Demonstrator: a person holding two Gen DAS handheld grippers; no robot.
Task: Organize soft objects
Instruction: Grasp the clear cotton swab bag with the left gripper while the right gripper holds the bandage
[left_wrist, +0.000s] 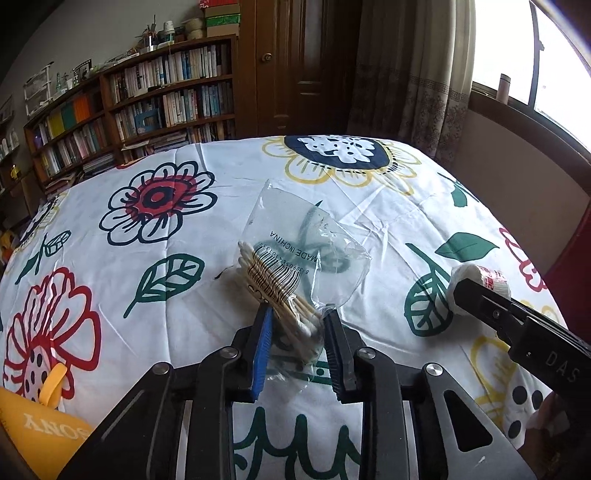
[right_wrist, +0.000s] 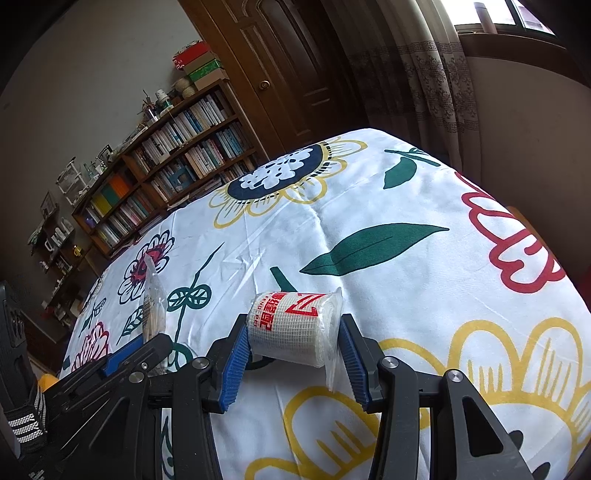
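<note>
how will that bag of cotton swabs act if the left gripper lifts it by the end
The bag of cotton swabs looks like thin, crinkly, mostly empty film, so it would probably flop. The swabs look loose and may slide. It is probably very light.

The clear bag (left_wrist: 295, 240) reads "MADE IN CHINA", the yellow pouch (left_wrist: 40, 439) "SONY", the right gripper (left_wrist: 480, 299) "DAS".
</note>
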